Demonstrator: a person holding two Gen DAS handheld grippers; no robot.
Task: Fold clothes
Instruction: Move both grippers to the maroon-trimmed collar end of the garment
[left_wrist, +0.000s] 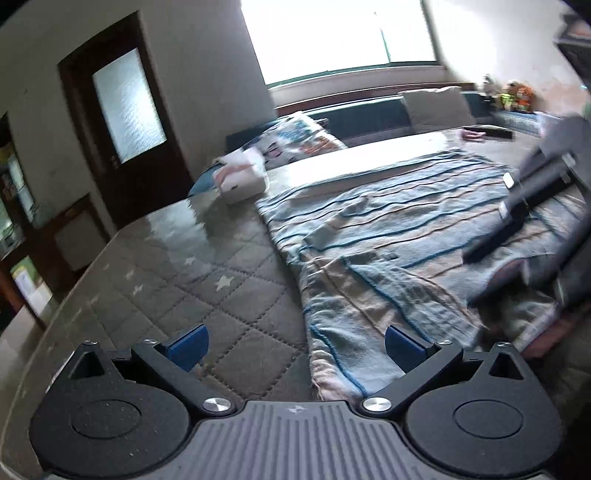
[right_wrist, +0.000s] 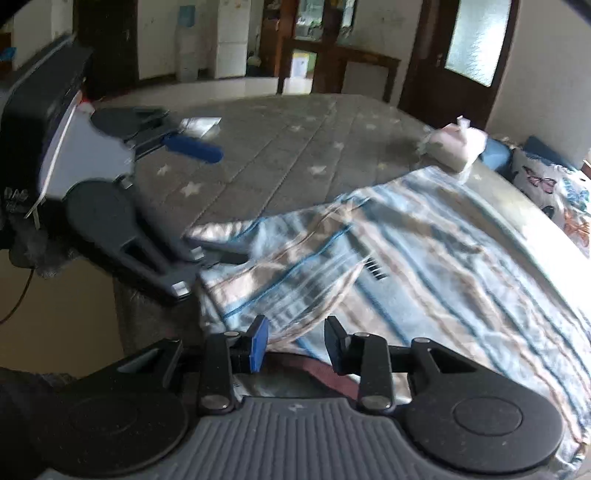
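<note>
No writing can be read anywhere. The striped garment (right_wrist: 424, 236) lies spread on the bed (right_wrist: 258, 147), its near hem at the mattress edge between the right gripper (right_wrist: 295, 341)'s partly spread fingers, grip unclear. The left gripper (left_wrist: 295, 345) has its fingers spread wide and empty over bare quilted mattress beside the garment's edge.

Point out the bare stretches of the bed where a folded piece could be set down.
Free: the grey quilted mattress left of the striped garment, from the near edge up to the white folded bundle; also the strip beyond the garment toward the pillows. Crowded: the garment's right side, where the right gripper works.
</note>
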